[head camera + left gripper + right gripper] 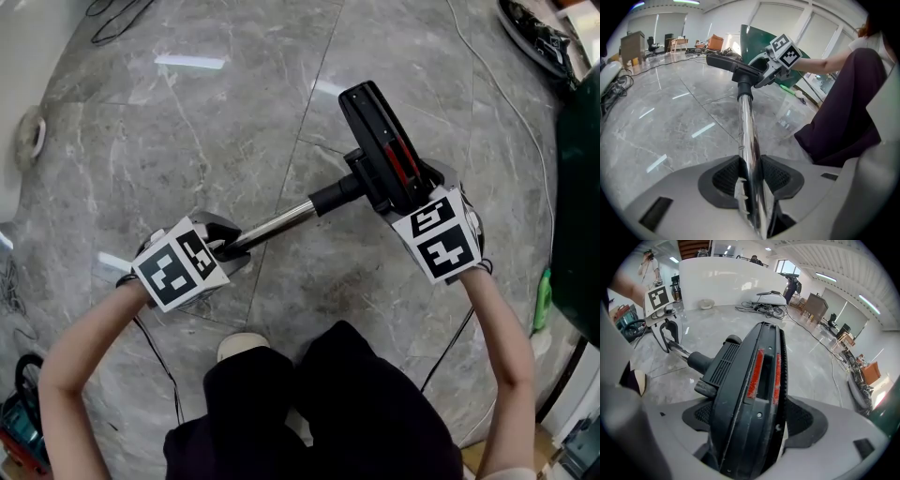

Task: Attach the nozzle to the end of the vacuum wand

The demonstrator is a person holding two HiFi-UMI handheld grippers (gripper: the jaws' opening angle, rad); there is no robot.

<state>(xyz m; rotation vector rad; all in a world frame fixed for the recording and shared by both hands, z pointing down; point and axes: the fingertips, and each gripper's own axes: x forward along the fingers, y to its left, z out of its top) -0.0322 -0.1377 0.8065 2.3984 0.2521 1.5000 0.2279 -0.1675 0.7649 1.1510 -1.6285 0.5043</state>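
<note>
A chrome vacuum wand (277, 223) runs across the grey marble floor between my two grippers. My left gripper (234, 246) is shut on its near end, the pads pressing the tube (749, 140) on both sides. The wand's black end collar (333, 197) meets the neck of the black floor nozzle (380, 141), which has two red strips. My right gripper (417, 183) is shut on the nozzle body (757, 394), with the nozzle's underside turned toward its camera. In the right gripper view the neck (701, 363) leads off left to the wand (677, 348) and left gripper (663, 310).
The person's dark-trousered legs (356, 403) and a light shoe (242, 347) are just below the wand. A thin cable (506, 94) trails over the floor at upper right. A dark green object (577, 187) and a green bottle (544, 300) stand at the right edge.
</note>
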